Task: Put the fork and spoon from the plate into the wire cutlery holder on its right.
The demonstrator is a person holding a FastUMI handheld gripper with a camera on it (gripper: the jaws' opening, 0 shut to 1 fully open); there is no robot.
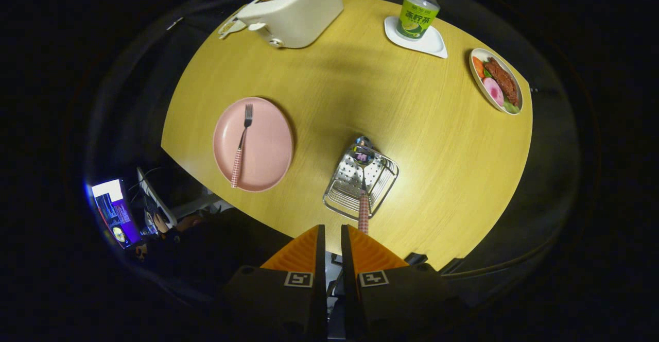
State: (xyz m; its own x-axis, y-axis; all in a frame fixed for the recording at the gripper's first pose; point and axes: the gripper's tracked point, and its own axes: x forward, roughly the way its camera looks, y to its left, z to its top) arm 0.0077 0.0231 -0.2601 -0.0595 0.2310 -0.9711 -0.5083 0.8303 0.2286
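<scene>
The round wooden table point(412, 125) took up most of the gripper view, seen from well above. On its far side stood a white toaster point(298, 15) with bread in it, a green bottle point(418, 12) on a white coaster, and a dish of food point(497, 80) off to the right — none of them part of the job.

Nearer in lay the pink plate point(265, 149), ahead of the fingers and off to their left. To its right, just ahead of the fingers, sat the wire cutlery holder point(360, 182), and the spoon point(363, 177) was already in it, bowl up at the far rim and checked handle leaning back toward the fingers. That half of the task looked done.

The fork point(241, 146) remained on the plate. Its long axis ran almost directly away from the camera, tines at the far end and checked handle at the near end, close to the plate's near rim and tilted slightly to the left.

The gripper point(333, 228) hung high above the table's near edge, its fingers drawn narrow with only a slim gap between them, holding nothing.

The coming move probably turned on one relation — the fork lay left of and beyond the fingers, well apart from them, so the gripper would need to travel left and down, open, and straddle the handle across its width.
</scene>
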